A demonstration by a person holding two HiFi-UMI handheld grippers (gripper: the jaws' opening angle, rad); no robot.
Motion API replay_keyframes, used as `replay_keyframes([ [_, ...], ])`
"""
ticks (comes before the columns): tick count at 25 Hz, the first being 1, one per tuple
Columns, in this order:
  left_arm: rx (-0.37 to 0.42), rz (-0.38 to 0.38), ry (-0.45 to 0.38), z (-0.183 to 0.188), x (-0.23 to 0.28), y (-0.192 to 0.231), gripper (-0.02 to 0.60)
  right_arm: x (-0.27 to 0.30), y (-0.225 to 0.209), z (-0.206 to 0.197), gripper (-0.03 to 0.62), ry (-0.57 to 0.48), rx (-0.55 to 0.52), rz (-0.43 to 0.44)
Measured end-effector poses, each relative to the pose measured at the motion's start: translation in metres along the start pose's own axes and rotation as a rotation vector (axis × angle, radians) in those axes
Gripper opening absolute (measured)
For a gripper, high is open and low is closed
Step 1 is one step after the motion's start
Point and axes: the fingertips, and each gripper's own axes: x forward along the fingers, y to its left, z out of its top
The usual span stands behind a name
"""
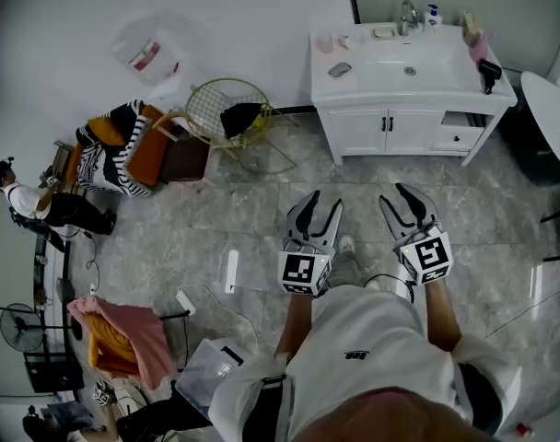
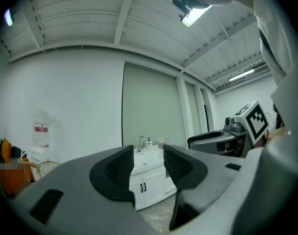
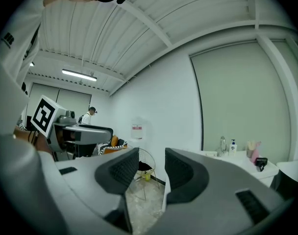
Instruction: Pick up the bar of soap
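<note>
A pale bar of soap lies in a small dish at the back of the white vanity top, left of the tap. My left gripper and right gripper hover over the marble floor, well short of the vanity, both open with nothing between the jaws. In the left gripper view the left gripper frames the far-off vanity; the soap is too small to make out there. In the right gripper view the right gripper looks past the vanity's left end.
A grey object, a cup, a pump bottle and a black hair dryer share the counter. A wire chair, a cushioned seat, a white tub, a power strip and a person are around.
</note>
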Motion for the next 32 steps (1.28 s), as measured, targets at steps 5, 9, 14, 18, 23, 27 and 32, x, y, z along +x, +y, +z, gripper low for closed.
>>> replay_keyframes([
  [5, -0.007, -0.002, -0.002, -0.006, 0.022, 0.015, 0.201, 0.025, -0.008, 0.001, 0.164, -0.002, -0.016, 0.013],
  [9, -0.009, -0.017, 0.0, -0.01, 0.048, 0.028, 0.196, 0.049, -0.024, 0.0, 0.164, 0.013, -0.022, 0.007],
  [14, -0.011, -0.035, 0.006, -0.014, 0.08, 0.052, 0.192, 0.083, -0.043, 0.002, 0.164, 0.021, -0.025, -0.013],
  [18, -0.008, -0.053, 0.004, -0.012, 0.102, 0.076, 0.189, 0.113, -0.053, 0.007, 0.164, 0.028, -0.024, -0.029],
  [23, -0.014, -0.076, -0.001, -0.01, 0.129, 0.106, 0.186, 0.149, -0.061, 0.013, 0.164, 0.036, -0.027, -0.047],
  [27, -0.024, -0.105, -0.003, -0.013, 0.152, 0.125, 0.184, 0.177, -0.069, 0.013, 0.164, 0.051, -0.026, -0.068],
  [32, -0.031, -0.134, -0.012, -0.013, 0.175, 0.151, 0.183, 0.212, -0.074, 0.017, 0.164, 0.066, -0.033, -0.089],
])
